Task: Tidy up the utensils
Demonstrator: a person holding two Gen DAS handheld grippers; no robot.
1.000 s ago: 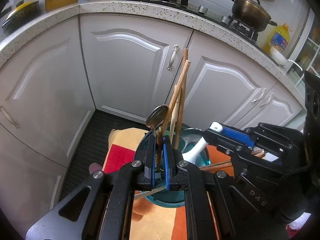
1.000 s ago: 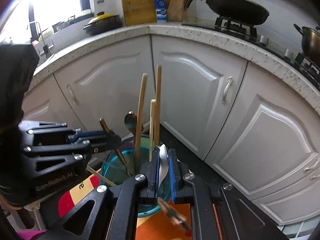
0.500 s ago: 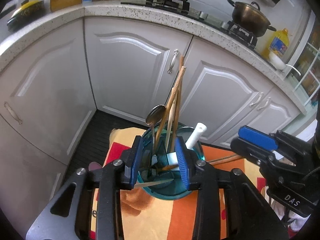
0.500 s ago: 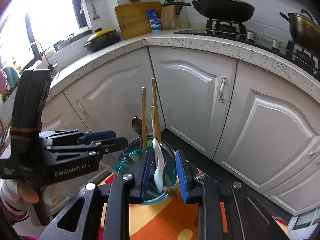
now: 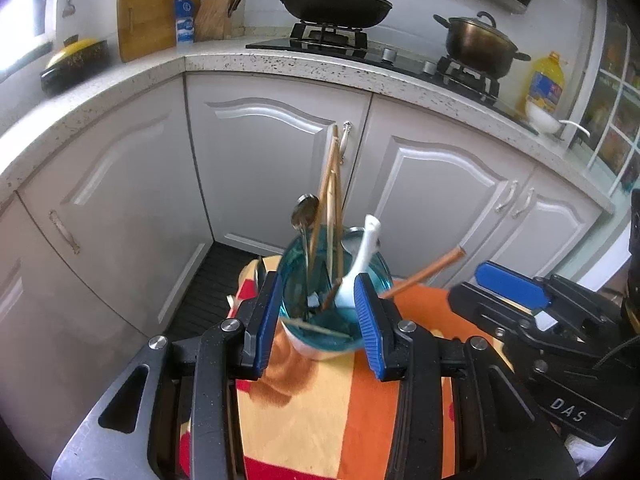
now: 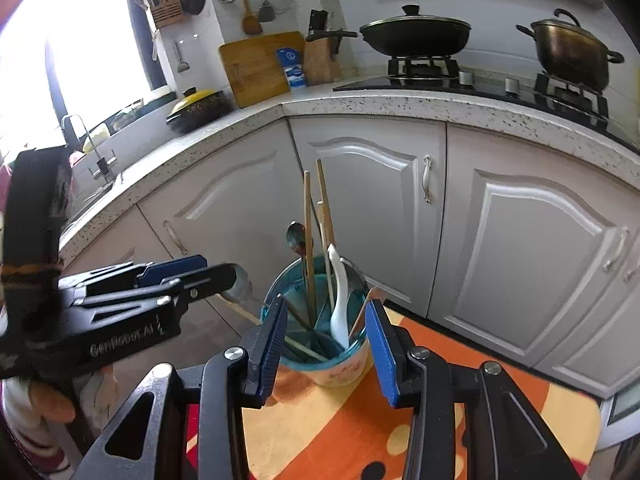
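A second ago each claw pinched a utensil; both jaws have just been opening and now stand wide, empty. The left gripper [image 5: 316, 312] and right gripper [image 6: 326, 336] frame the teal cup [image 5: 296, 276] just beyond. The white spoon [image 6: 340, 304] stands inside, handle up, leaning far-left.

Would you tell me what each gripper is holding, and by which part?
Nothing: the left gripper and right gripper have just been opening, empty, before the cup.

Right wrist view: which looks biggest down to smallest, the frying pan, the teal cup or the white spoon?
1. Frying pan
2. Teal cup
3. White spoon
The cup sits far nearer the camera, so pan versus cup is unsure.
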